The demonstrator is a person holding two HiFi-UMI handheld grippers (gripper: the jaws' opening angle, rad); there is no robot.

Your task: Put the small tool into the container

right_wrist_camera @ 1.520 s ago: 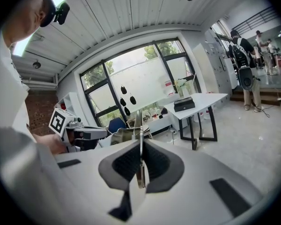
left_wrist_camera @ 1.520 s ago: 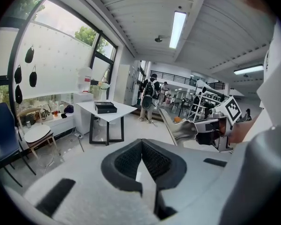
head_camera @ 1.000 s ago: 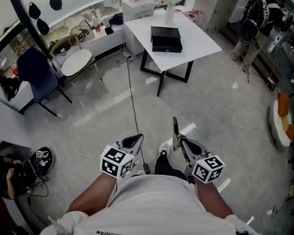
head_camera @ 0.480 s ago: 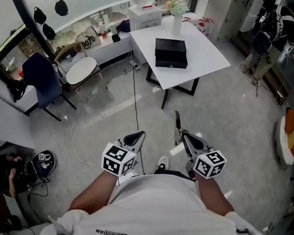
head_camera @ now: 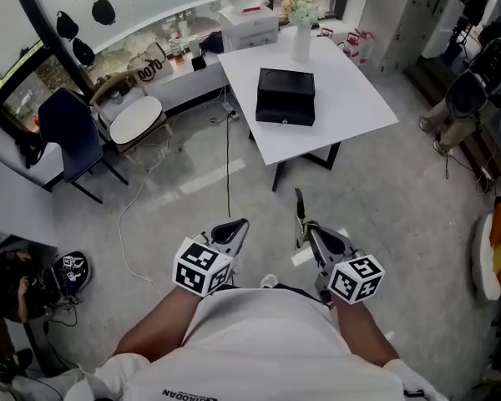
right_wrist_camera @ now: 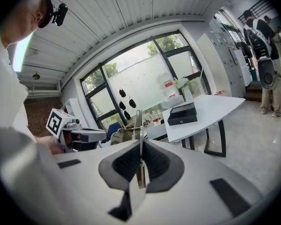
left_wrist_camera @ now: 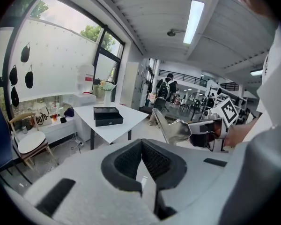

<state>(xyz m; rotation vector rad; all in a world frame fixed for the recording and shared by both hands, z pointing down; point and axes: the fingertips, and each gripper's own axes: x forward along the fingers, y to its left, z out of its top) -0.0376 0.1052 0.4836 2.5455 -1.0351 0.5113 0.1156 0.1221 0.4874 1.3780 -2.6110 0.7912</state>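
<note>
the right tool point(head_camera: 307, 232) is clamped on a slim metal implement point(head_camera: 298, 207) that stands up from its jaws. the left tool point(head_camera: 234, 229) is closed on nothing. both hang over the floor point(head_camera: 392, 190), well apart from the black box point(head_camera: 285, 96) at the middle of the counter point(head_camera: 355, 111). the carry seems in hand; next comes reaching the box, which looks shut and may need opening.
</note>
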